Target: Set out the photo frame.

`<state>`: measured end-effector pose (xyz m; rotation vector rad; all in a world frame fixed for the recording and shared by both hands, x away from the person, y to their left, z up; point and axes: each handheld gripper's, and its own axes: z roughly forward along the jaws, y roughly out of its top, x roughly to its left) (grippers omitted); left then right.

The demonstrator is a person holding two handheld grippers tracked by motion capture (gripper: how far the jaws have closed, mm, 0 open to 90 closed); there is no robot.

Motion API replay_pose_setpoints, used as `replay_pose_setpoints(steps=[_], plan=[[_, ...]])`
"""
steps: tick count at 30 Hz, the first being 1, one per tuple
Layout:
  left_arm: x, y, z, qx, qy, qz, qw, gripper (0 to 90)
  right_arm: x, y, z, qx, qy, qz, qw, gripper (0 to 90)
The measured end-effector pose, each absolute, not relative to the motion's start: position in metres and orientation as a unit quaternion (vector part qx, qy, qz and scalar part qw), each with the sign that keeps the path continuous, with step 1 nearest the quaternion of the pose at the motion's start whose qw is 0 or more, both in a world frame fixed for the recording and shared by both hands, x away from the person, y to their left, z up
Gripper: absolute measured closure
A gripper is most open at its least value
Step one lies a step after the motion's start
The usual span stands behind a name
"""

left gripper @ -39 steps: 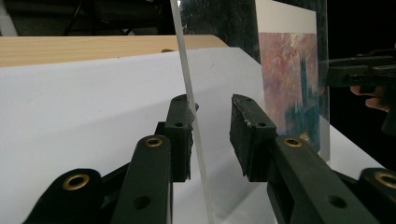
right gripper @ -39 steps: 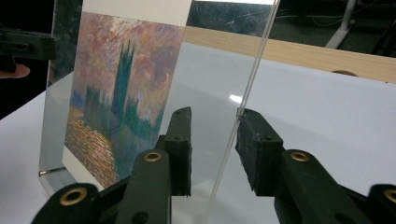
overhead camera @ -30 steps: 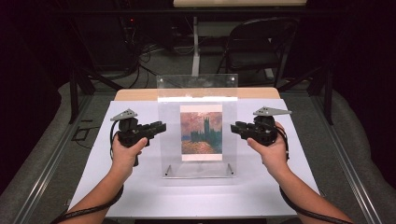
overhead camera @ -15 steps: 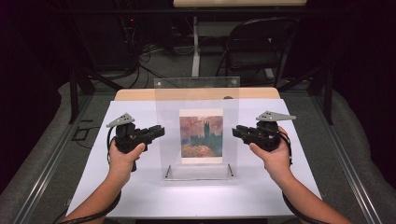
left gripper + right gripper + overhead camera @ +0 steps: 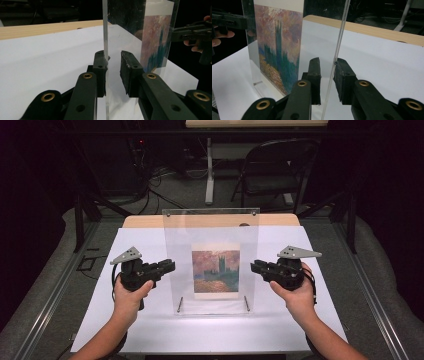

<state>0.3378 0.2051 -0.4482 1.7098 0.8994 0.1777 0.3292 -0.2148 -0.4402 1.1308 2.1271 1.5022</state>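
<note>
both claws have just been closing on the clear acrylic picture frame (image 5: 210,260): left claw (image 5: 113,62) touches with one pad, right claw (image 5: 327,67) likewise, neither clamped; the grip should close evenly before lifting off the white counter (image 5: 150,330).

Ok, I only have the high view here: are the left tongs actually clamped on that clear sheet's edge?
Observer: Not yet. The left tongs have just been closing with the clear sheet between them; a gap remains at one pad.
Operator: And the right tongs?
Observer: Same: the right tongs have just been closing around its other edge, not pinching yet.
Operator: Is the print on that sheet?
Observer: No, the print is on a separate sheet, standing apart.
</note>
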Motion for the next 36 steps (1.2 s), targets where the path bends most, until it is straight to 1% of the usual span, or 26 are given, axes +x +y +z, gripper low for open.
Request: replay_pose_setpoints(steps=[5, 36], plan=[[0.331, 0.205, -0.447, 0.733, 0.375, 0.087, 0.561, 74.7, 0.323, -0.215, -0.440, 0.391, 0.741, 0.525, 0.151, 76.5], [0.301, 0.208, -0.453, 0.736, 0.350, 0.085, 0.573, 73.2, 0.296, -0.220, -0.443, 0.368, 0.749, 0.534, 0.134, 76.1]])
